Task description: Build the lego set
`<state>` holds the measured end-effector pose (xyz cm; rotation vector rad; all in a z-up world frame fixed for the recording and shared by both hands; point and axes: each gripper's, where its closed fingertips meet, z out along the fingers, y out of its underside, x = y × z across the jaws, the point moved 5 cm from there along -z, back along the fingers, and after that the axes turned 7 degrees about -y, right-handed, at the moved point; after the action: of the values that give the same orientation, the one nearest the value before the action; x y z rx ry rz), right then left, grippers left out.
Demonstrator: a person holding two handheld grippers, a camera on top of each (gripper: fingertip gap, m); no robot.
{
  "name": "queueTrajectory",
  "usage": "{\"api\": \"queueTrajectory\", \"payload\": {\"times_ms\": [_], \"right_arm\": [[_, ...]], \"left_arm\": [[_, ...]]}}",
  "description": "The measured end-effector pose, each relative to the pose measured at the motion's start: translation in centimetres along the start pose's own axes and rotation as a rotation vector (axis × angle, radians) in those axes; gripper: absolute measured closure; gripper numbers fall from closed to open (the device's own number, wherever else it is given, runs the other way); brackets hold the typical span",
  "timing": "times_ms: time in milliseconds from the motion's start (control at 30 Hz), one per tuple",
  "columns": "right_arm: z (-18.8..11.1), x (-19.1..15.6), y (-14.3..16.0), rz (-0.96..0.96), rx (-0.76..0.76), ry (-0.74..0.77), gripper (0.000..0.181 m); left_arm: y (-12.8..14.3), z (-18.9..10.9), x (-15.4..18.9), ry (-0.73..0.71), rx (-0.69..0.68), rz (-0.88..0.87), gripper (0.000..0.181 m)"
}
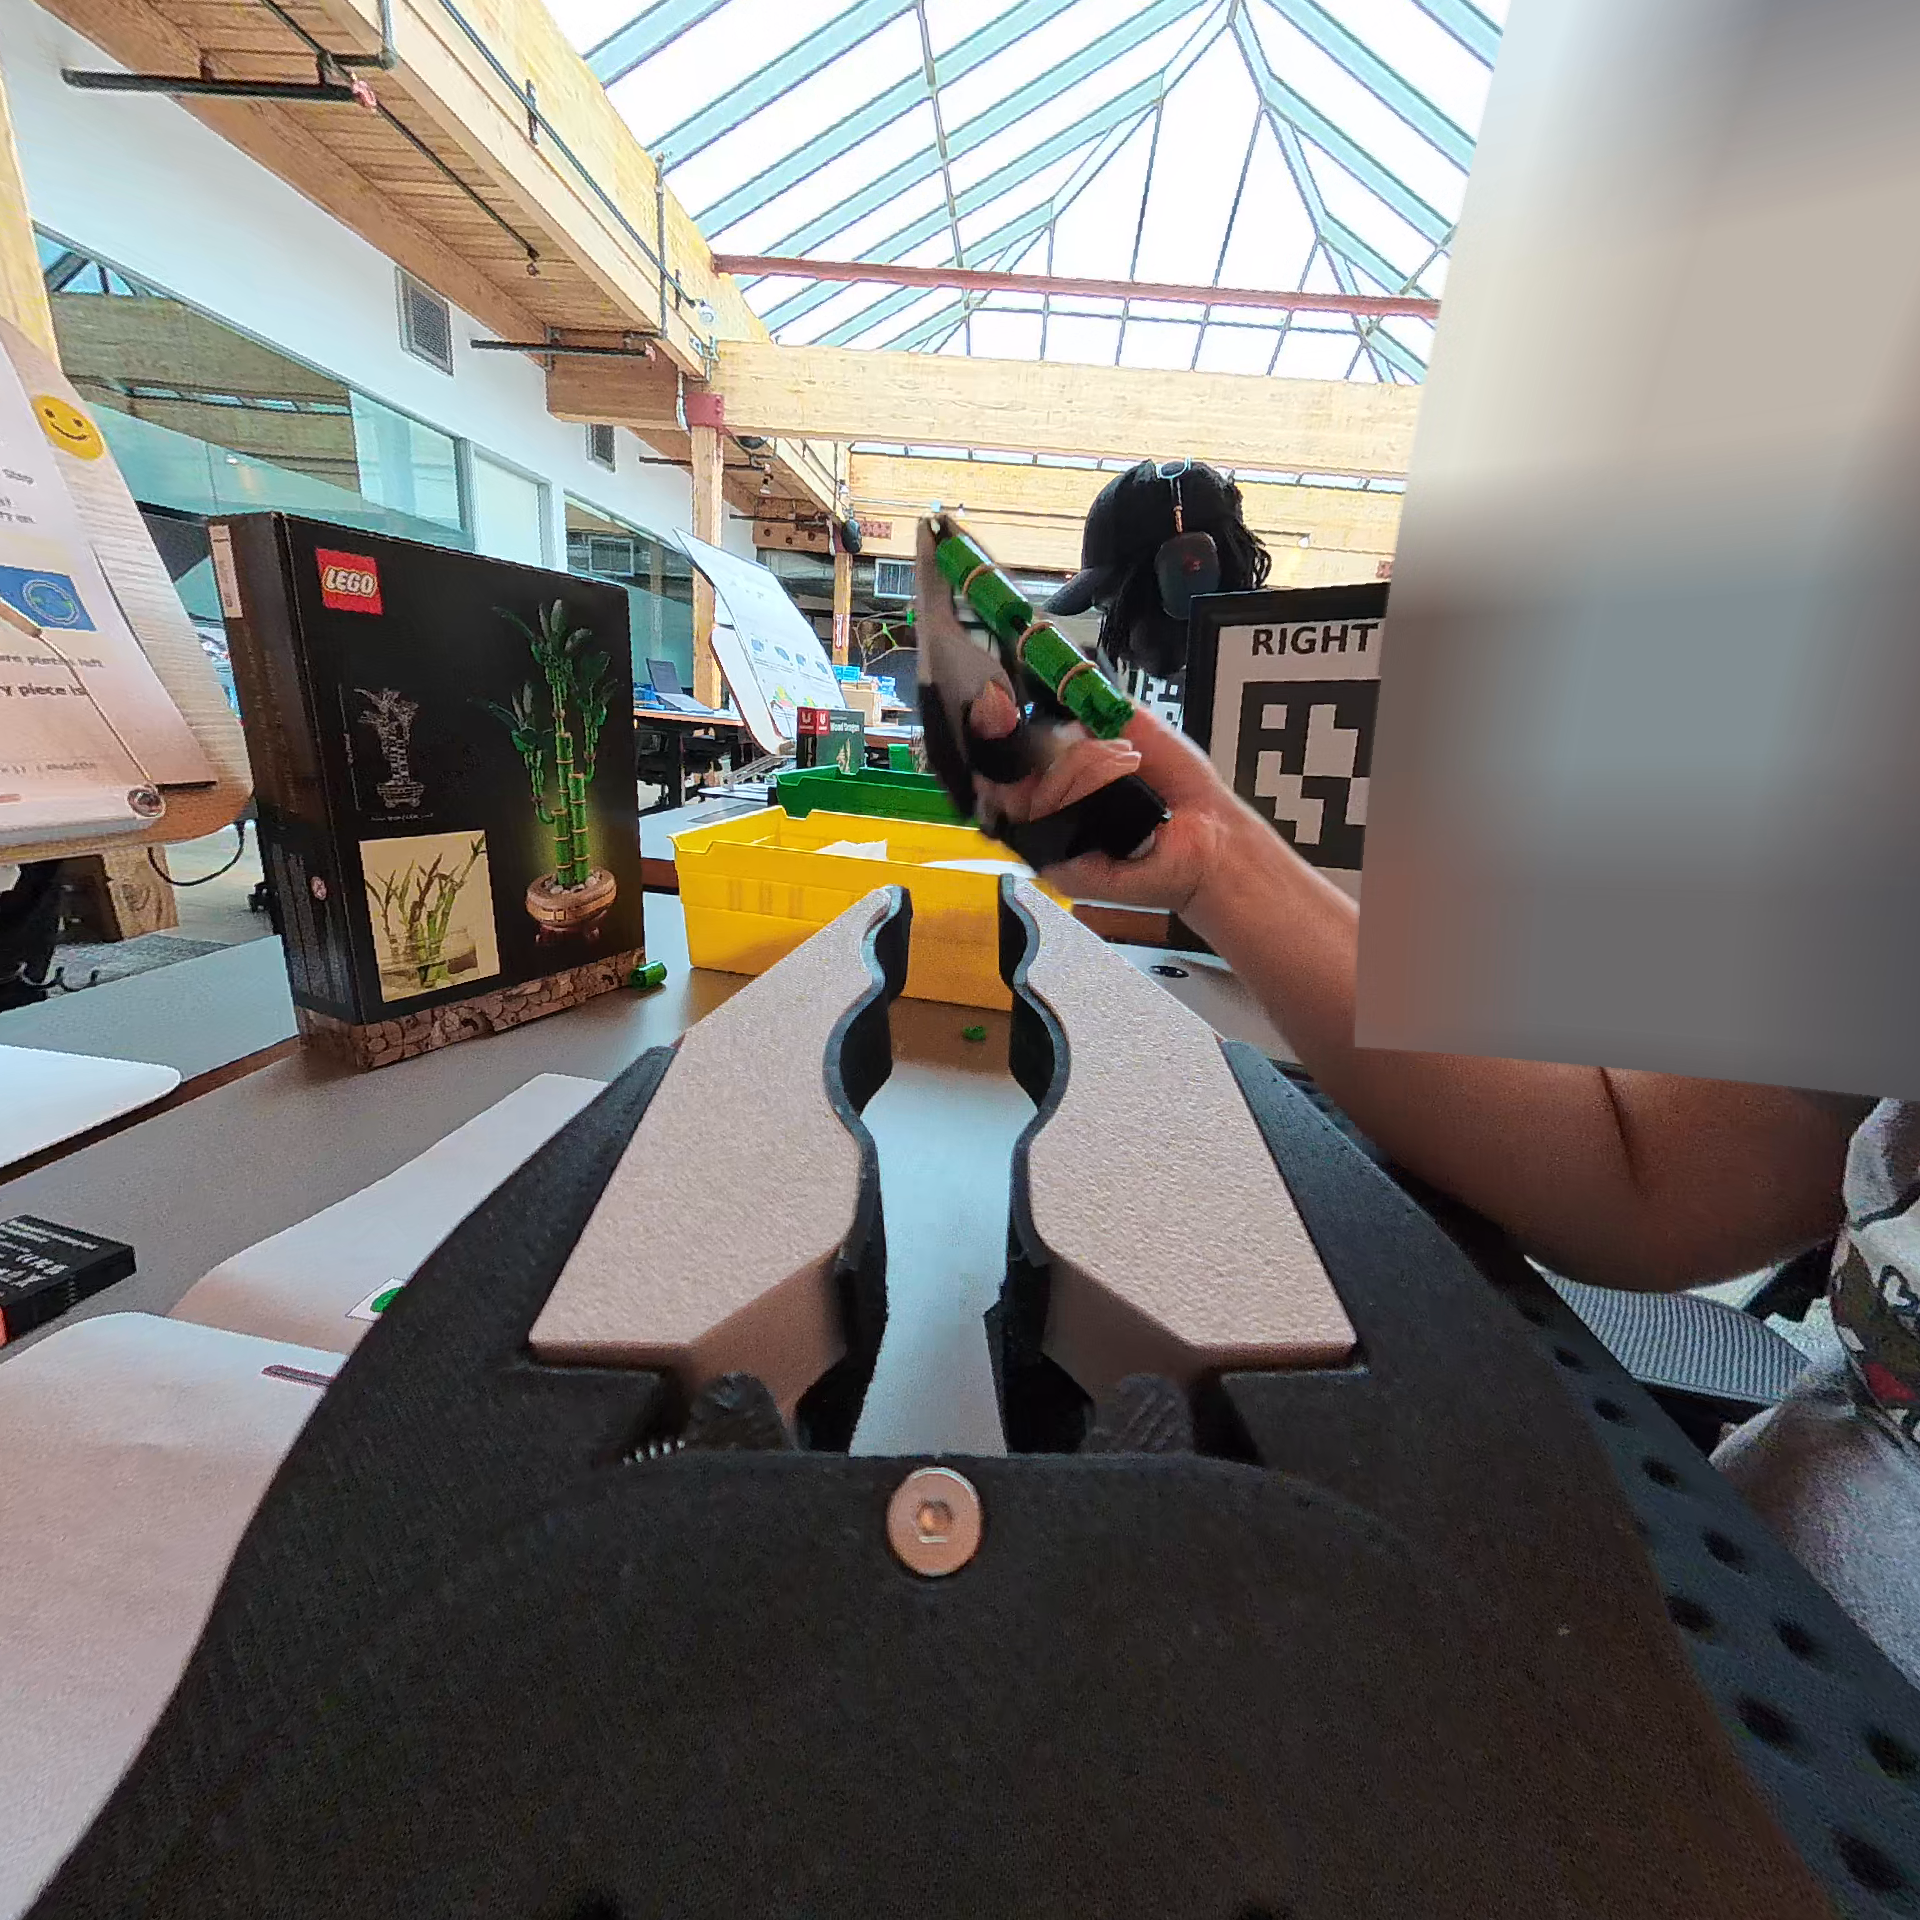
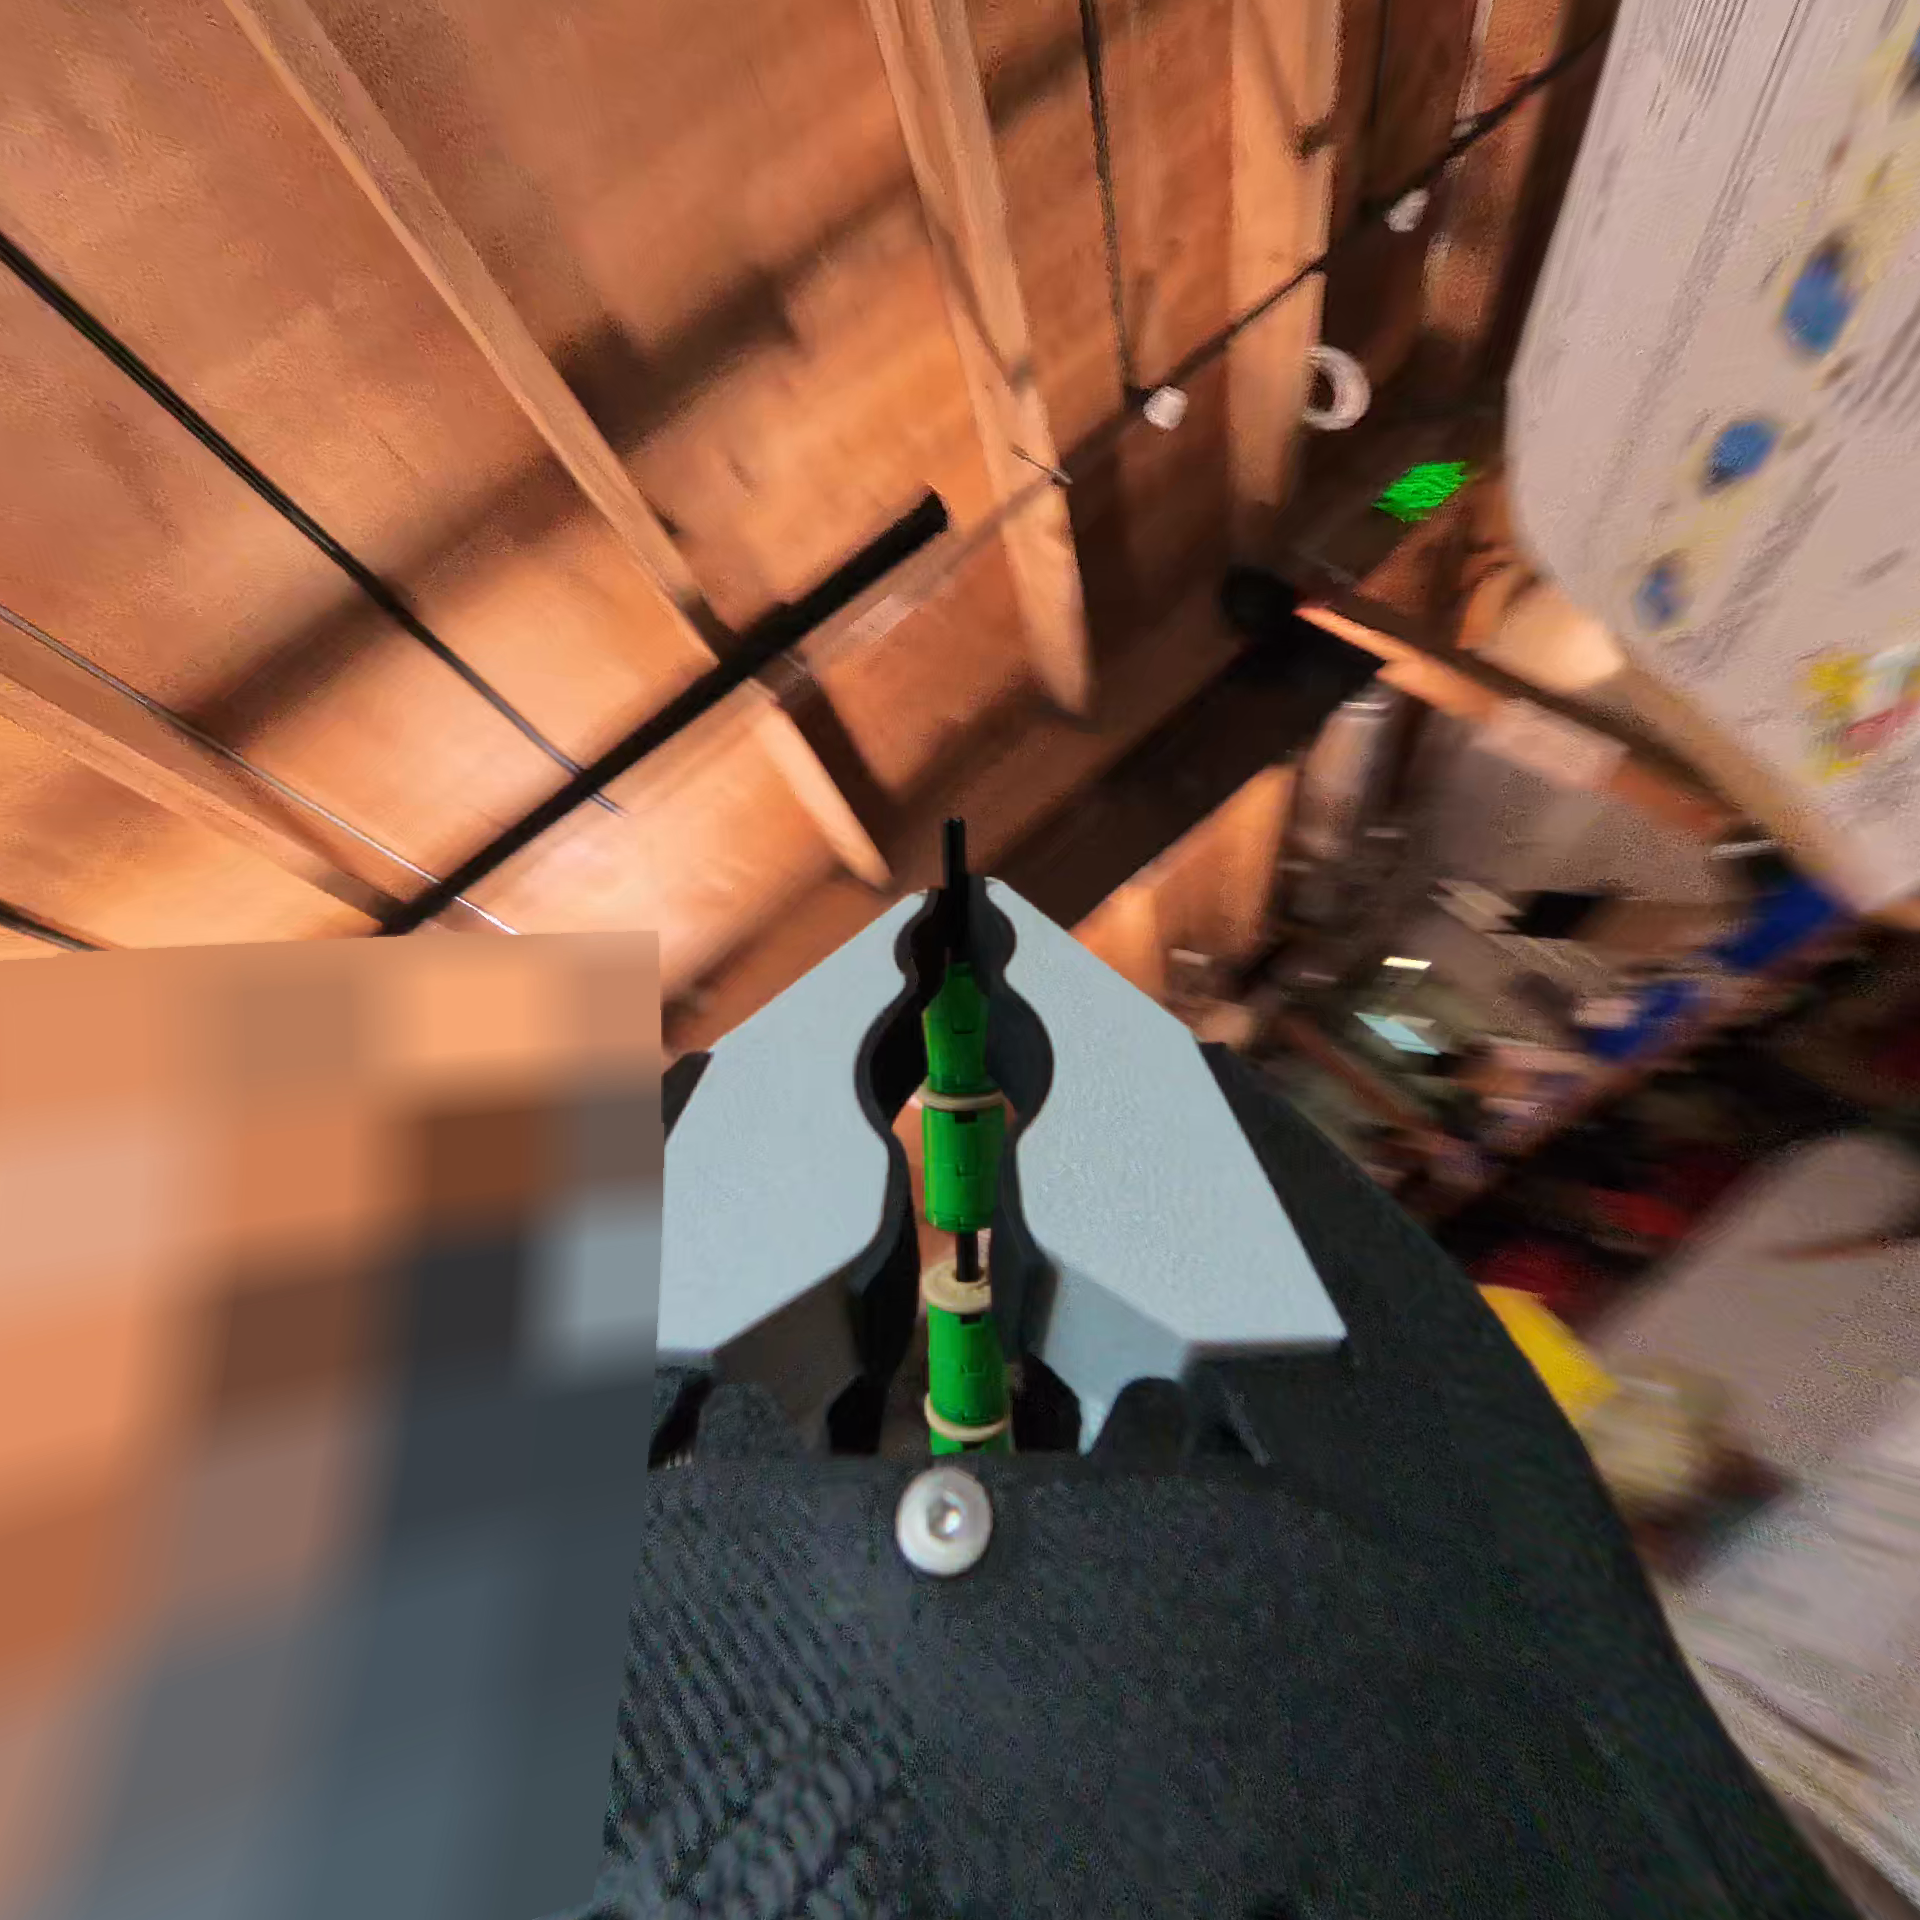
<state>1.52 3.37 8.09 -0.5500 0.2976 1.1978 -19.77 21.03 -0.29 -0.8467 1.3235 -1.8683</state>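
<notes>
The right gripper is clenched on the stalk, a black rod threaded with green segments and tan rings, raised and tilted above the yellow bin. The left gripper hangs released and empty over the table. One ring sits off its segment; I'd steady the stalk, then slide segments snug with the left.

The right claw is seen clamped on a green lego stalk, w/ tan rings and a black axle tip poking past the fingertips. Claw is pointed up at a wooden ceiling; background at right is blurred.
</notes>
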Motion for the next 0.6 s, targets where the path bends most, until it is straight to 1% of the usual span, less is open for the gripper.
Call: {"api": "queueTrajectory", "payload": {"times_ms": [67,100,133,167,200,300,400,467,533,600], "right_arm": [[0.2,-1.7,-0.6,-0.351,-0.230,0.263,0.179],[-0.2,-2.1,-0.9,-0.452,-0.338,0.390,0.179],[-0.8,-2.2,-1.3,-0.509,-0.423,0.502,0.179],[-1.6,-2.1,-1.7,-0.536,-0.476,0.597,0.179],[-2.4,-1.9,-2.0,-0.528,-0.521,0.659,0.179],[-4.7,-0.6,-1.5,-0.498,-0.645,0.752,0.179],[-6.6,1.3,0.7,-0.583,-0.866,0.752,0.179],[-7.7,2.6,1.8,-0.663,-0.987,0.742,0.179],[-8.3,3.2,2.3,-0.756,-1.054,0.731,0.179],[-8.5,3.3,2.4,-0.824,-1.079,0.749,0.179]], "left_arm": [[0.2,0.1,0.0,0.000,-0.015,-0.001,0.168],[0.4,0.2,0.0,0.003,-0.025,-0.008,0.168],[0.6,0.3,0.0,0.004,-0.036,-0.016,0.168],[0.9,0.4,0.0,0.007,-0.052,-0.024,0.168],[1.2,0.6,-0.1,0.009,-0.069,-0.032,0.167],[2.6,1.0,-0.2,0.003,-0.145,-0.027,0.166],[4.2,1.3,-0.5,-0.025,-0.250,0.023,0.166],[5.0,1.4,-0.4,-0.032,-0.297,0.056,0.165],[5.6,1.6,-0.3,-0.030,-0.325,0.076,0.165],[6.2,1.7,-0.2,-0.025,-0.349,0.080,0.166]]}}
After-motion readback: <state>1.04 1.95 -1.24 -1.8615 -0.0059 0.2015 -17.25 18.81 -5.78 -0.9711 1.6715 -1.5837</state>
